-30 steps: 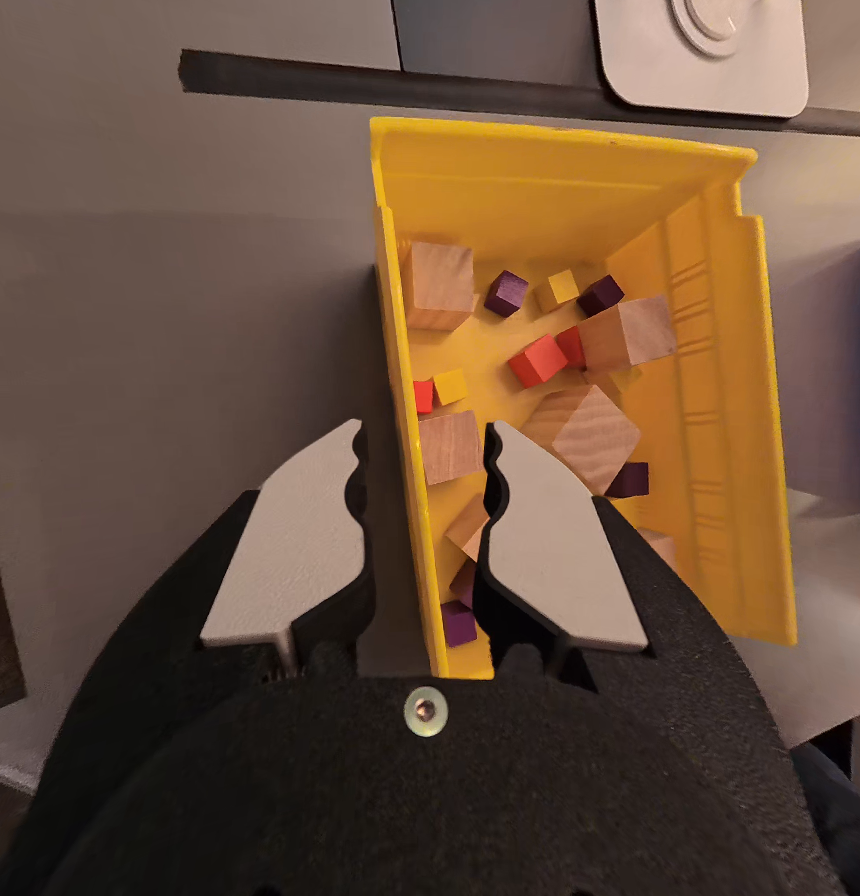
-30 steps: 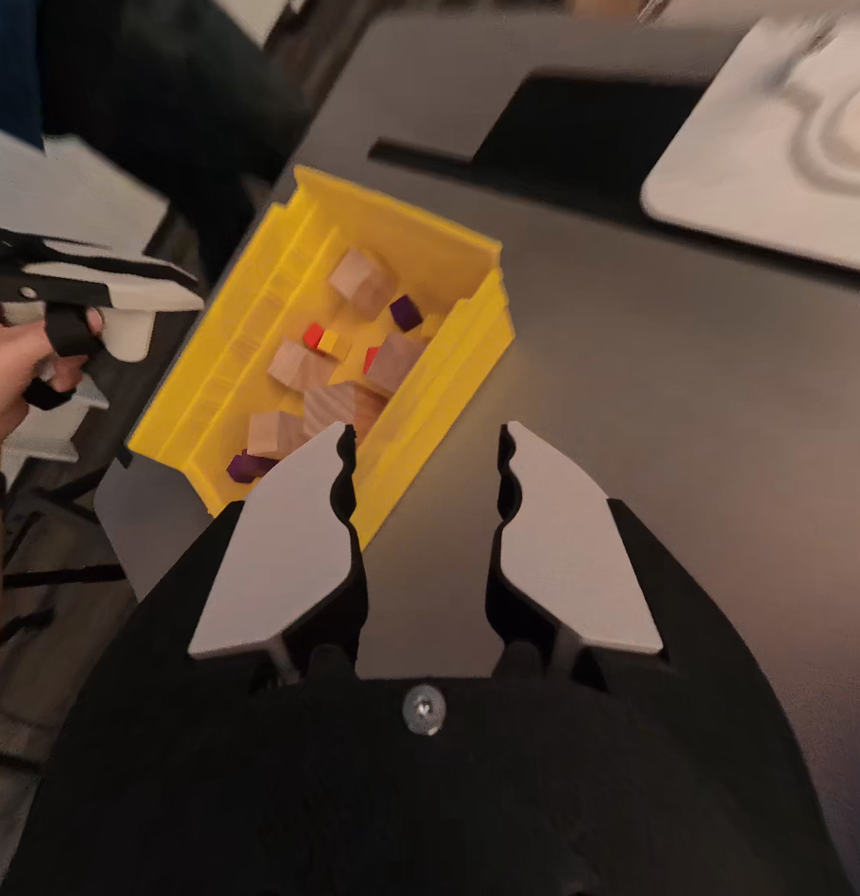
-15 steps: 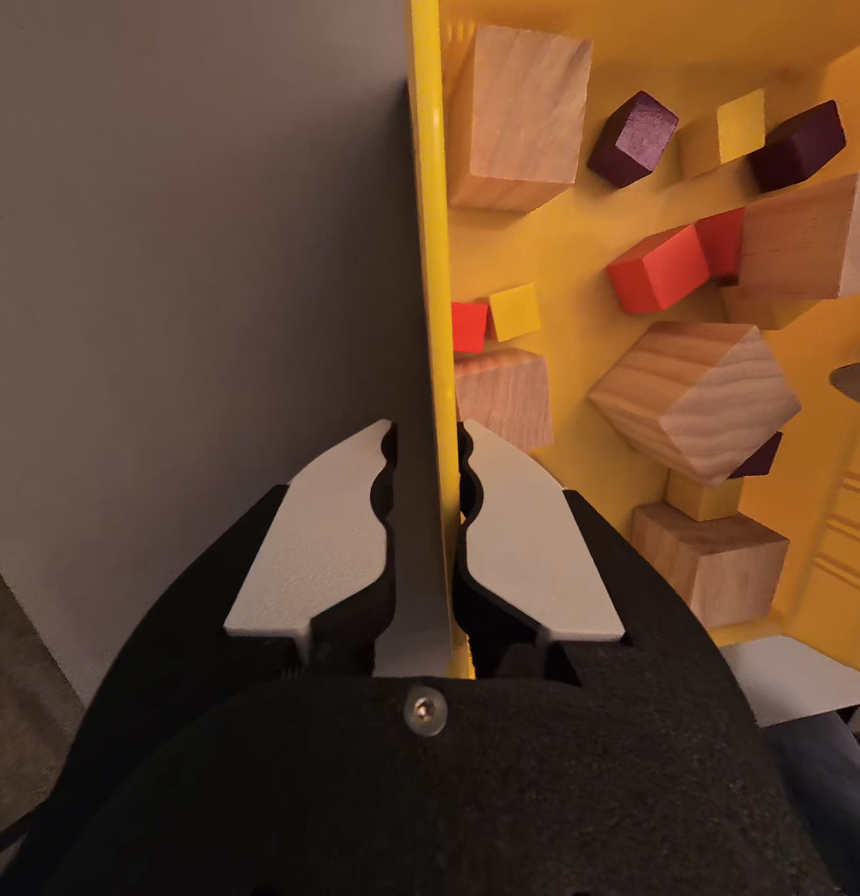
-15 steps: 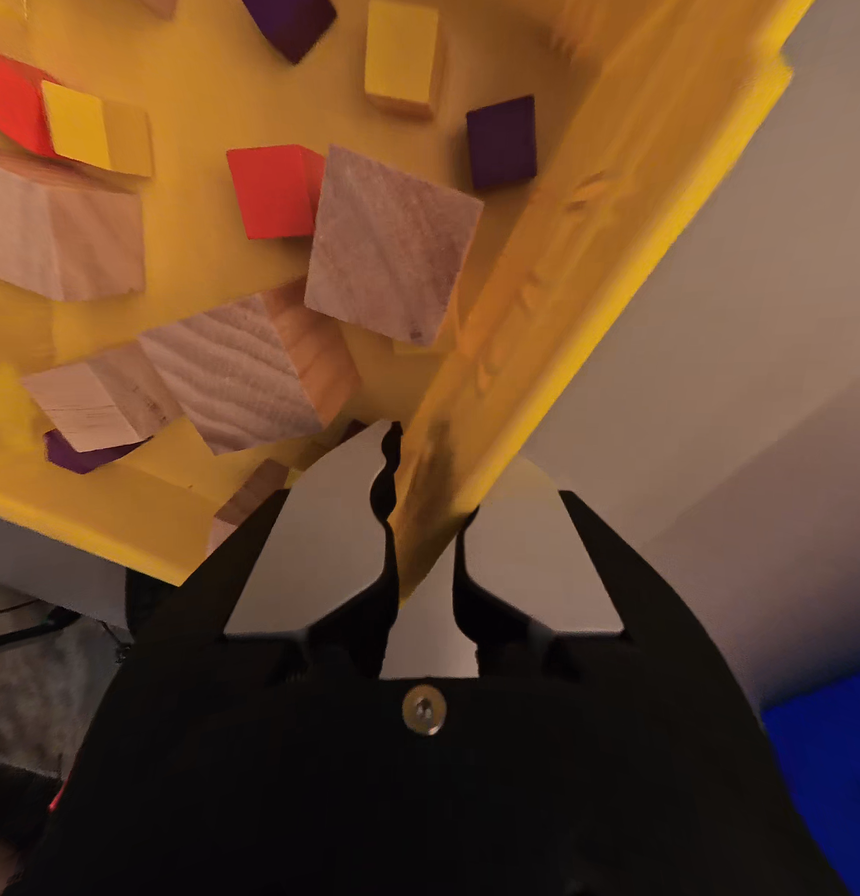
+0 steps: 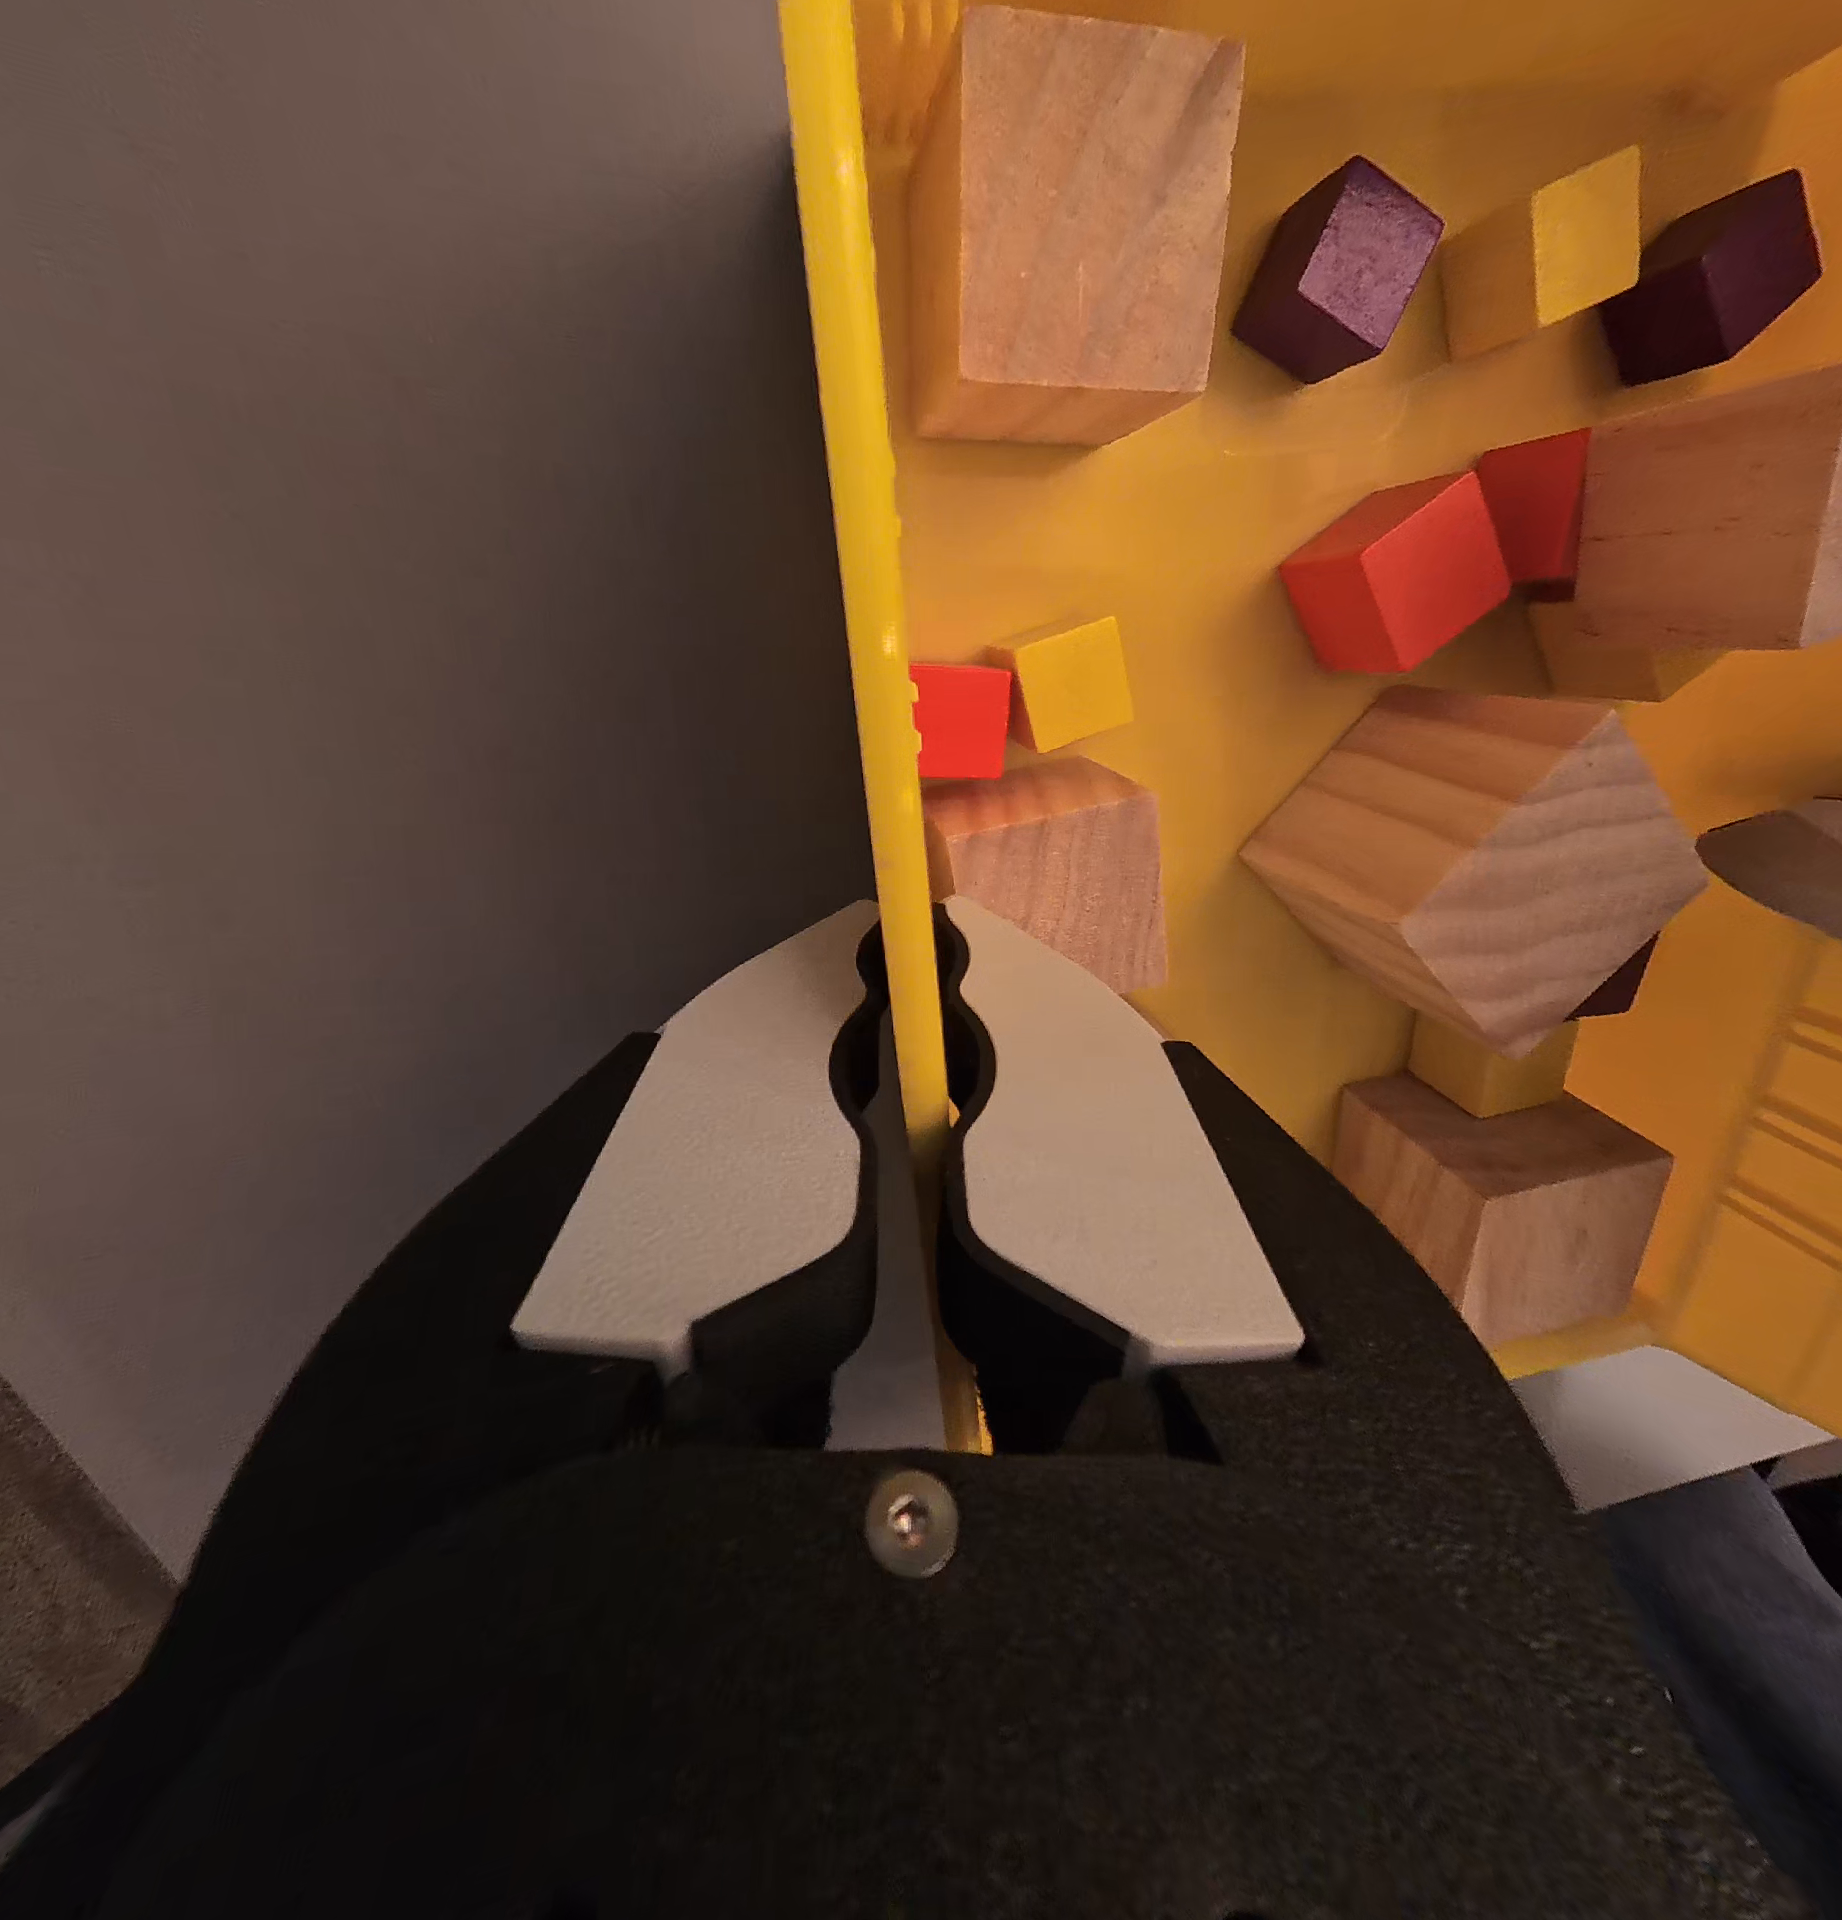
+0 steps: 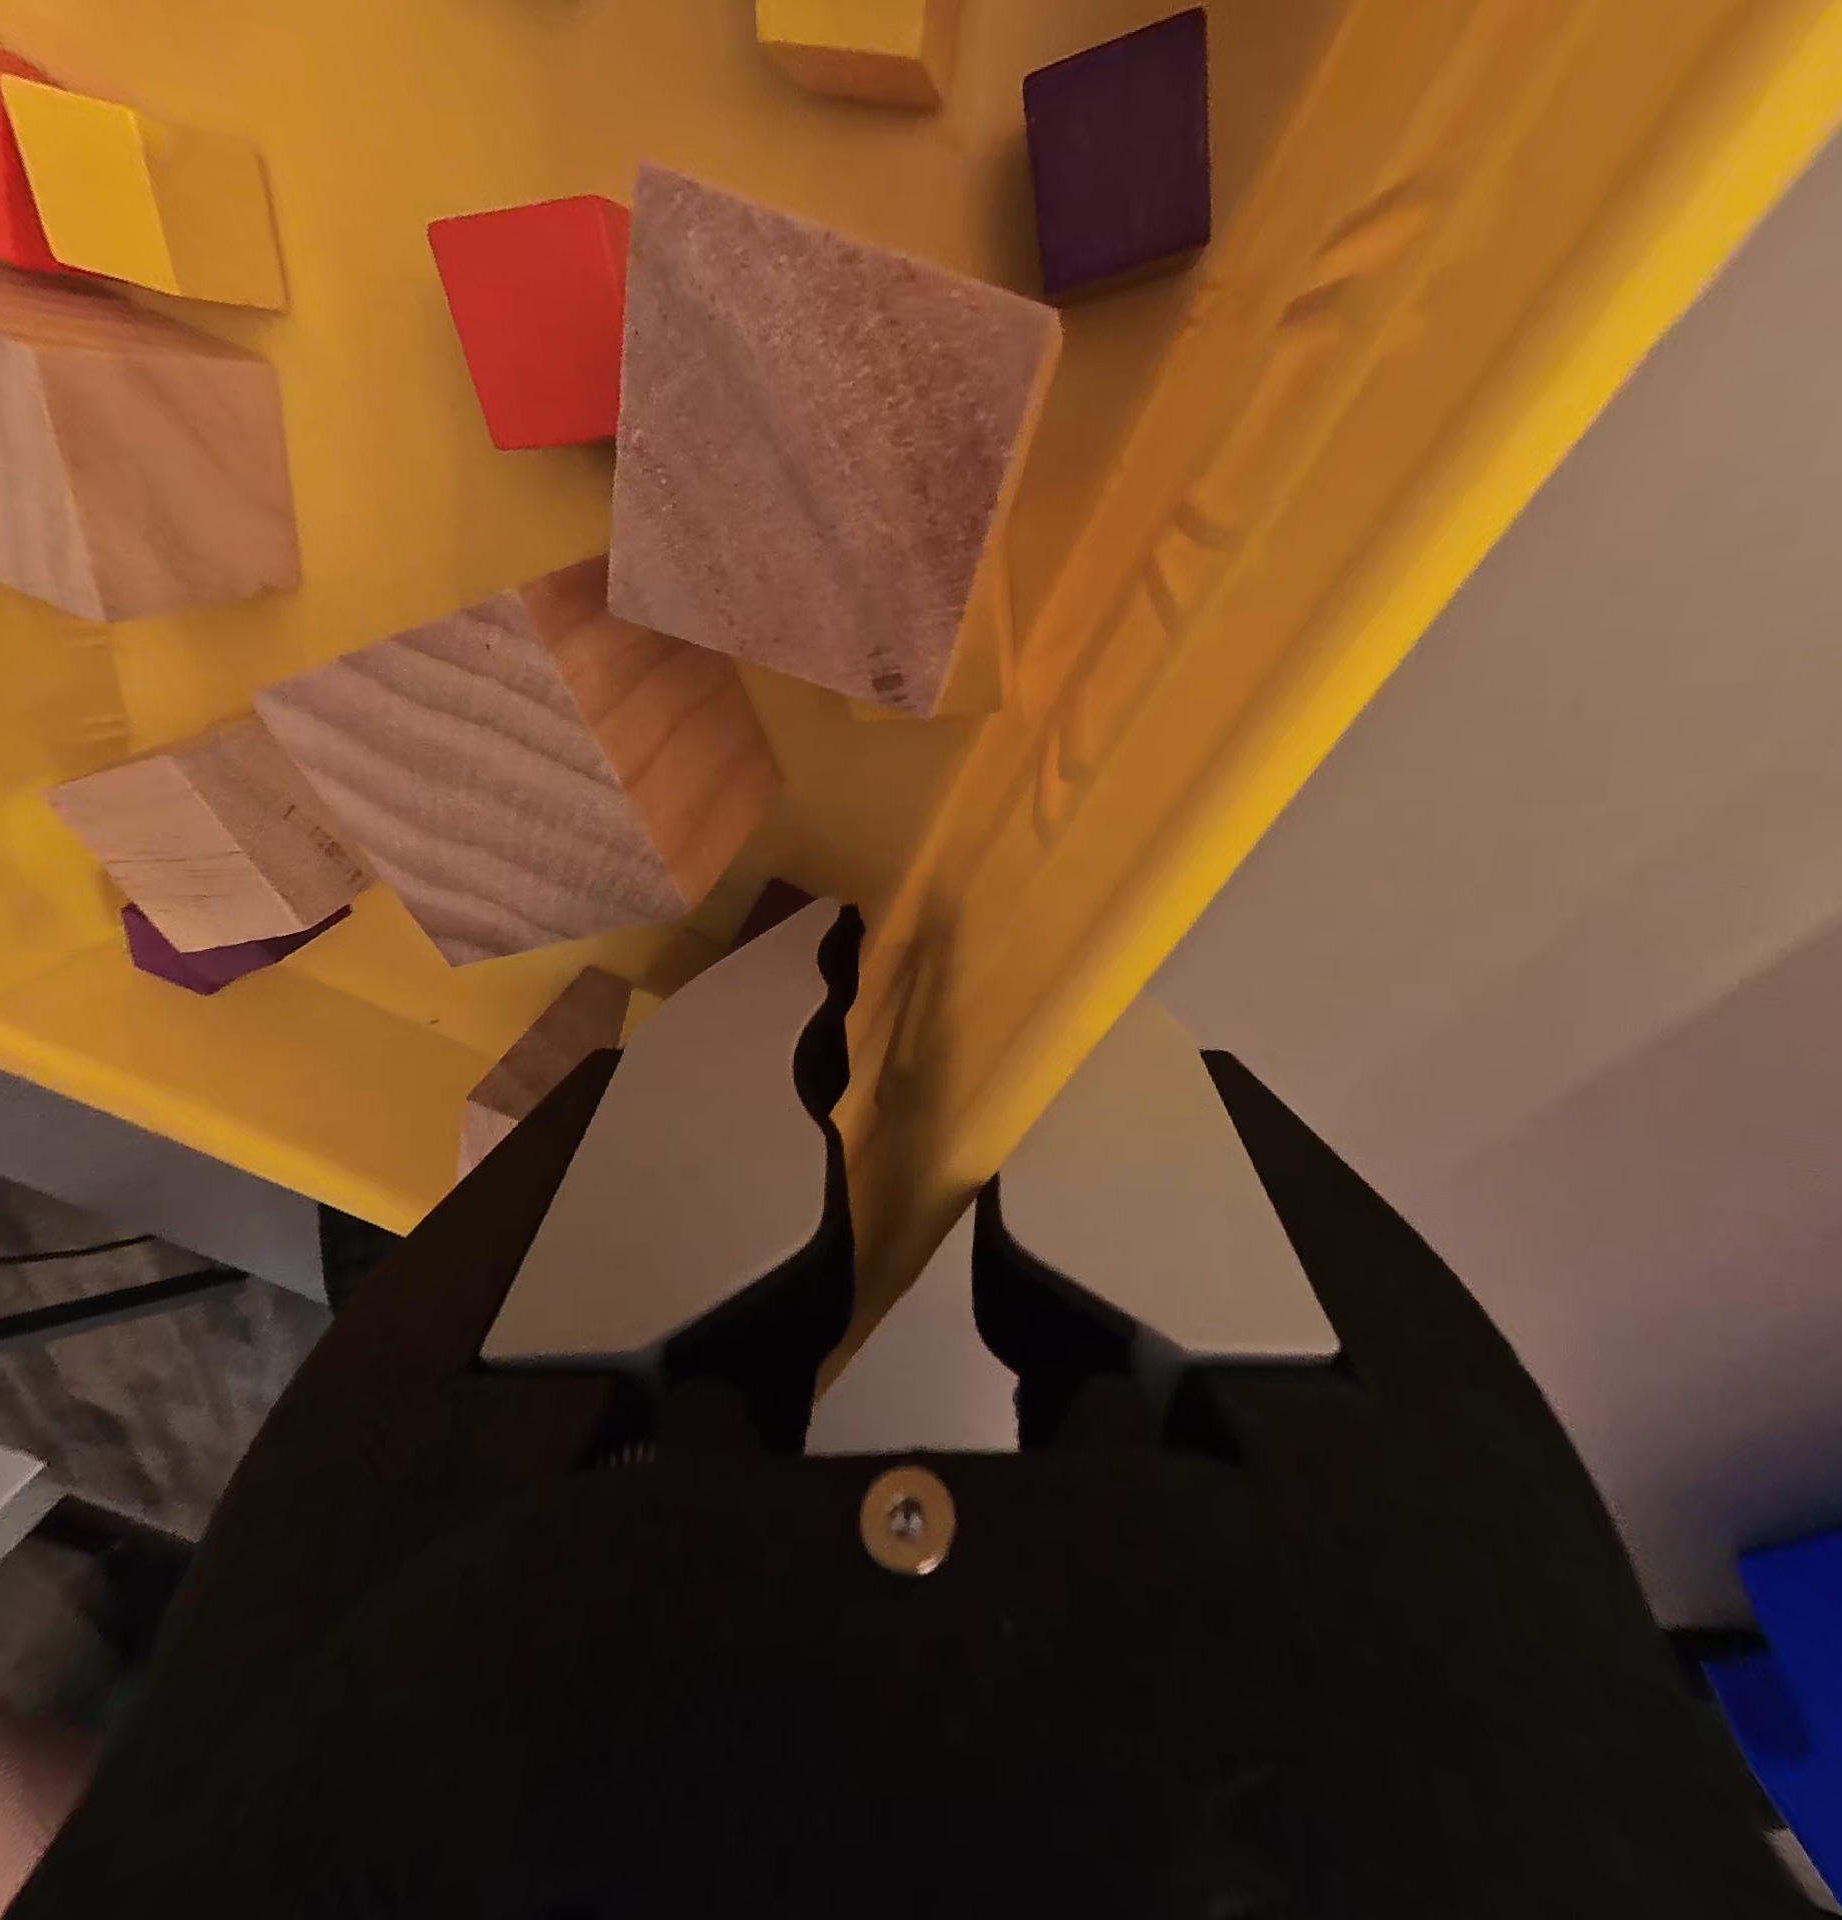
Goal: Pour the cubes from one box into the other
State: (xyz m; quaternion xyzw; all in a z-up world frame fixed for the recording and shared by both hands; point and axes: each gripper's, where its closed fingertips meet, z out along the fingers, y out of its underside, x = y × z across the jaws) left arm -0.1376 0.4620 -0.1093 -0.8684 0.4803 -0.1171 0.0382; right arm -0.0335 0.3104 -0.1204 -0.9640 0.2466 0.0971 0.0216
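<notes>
A yellow box [image 5: 855, 520] holds several cubes: large plain wooden ones [image 5: 1083, 218], and small red [image 5: 1395, 566], yellow [image 5: 1073, 681] and purple [image 5: 1343, 270] ones. My left gripper [image 5: 909, 925] is shut on the box's left side wall. My right gripper [image 6: 927, 997] is shut on the box's right side wall [image 6: 1208, 540], one finger inside and one outside. The right gripper's fingertip [image 5: 1800, 878] shows at the right edge of the left wrist view. The same cubes show in the right wrist view, a wooden one [image 6: 813, 436] nearest the wall. No second box is in view.
The box sits on a grey table [image 5: 377, 623], which also shows in the right wrist view [image 6: 1571, 727]. The table's near edge and carpet floor [image 6: 117, 1351] lie just behind both grippers. A blue object [image 6: 1810, 1683] is at the lower right.
Both grippers moved in onto the box's side walls over the last second and closed on them. The left jaws narrowed from a small gap to a firm pinch.
</notes>
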